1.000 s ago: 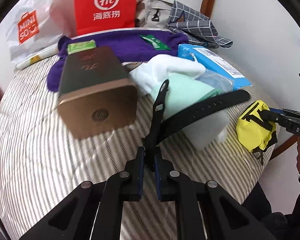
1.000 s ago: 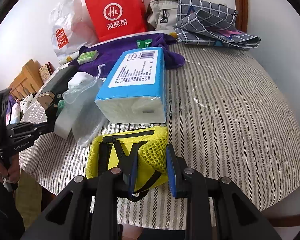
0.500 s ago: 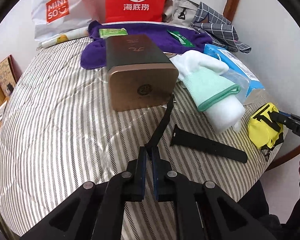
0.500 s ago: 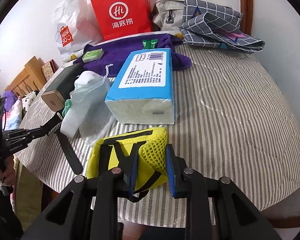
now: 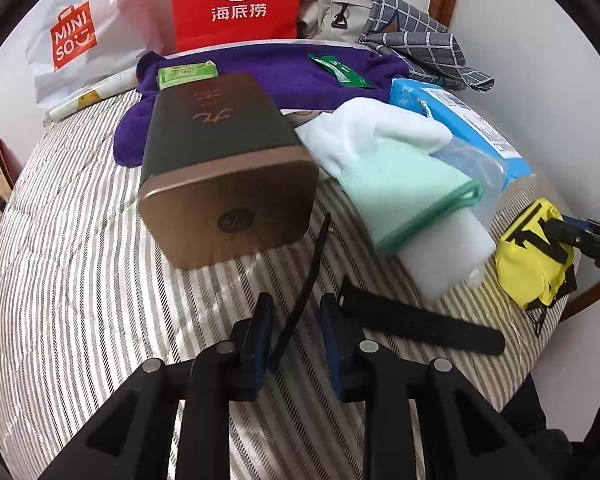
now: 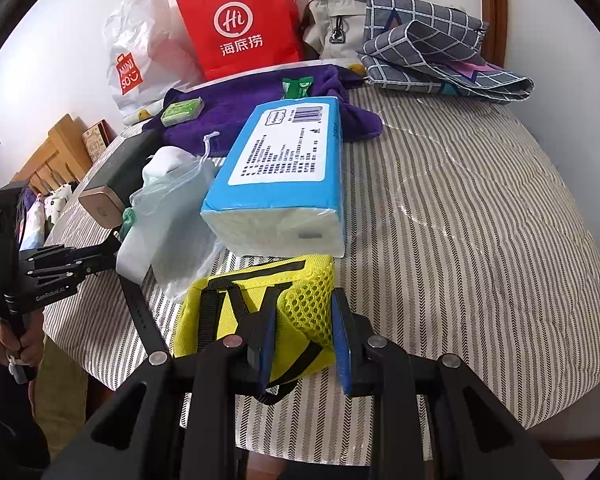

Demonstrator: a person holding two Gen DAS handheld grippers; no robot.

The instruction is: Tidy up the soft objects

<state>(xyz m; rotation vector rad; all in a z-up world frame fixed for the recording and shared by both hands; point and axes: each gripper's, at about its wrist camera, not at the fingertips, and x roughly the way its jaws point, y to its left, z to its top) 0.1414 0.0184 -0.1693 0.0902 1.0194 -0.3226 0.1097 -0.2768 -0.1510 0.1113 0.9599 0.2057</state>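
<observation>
brown box at 10 o'clock of the left wrist view, lying on striped table. left gripper at 6 o'clock: jaws just opened a bit, narrow gap, black strap runs loose between the pads and lies on the table toward 4 o'clock. towel roll at 2 o'clock, touching blue tissue pack. right gripper clamped on yellow mesh pouch, at table edge, 6 o'clock of tissue pack.
</observation>
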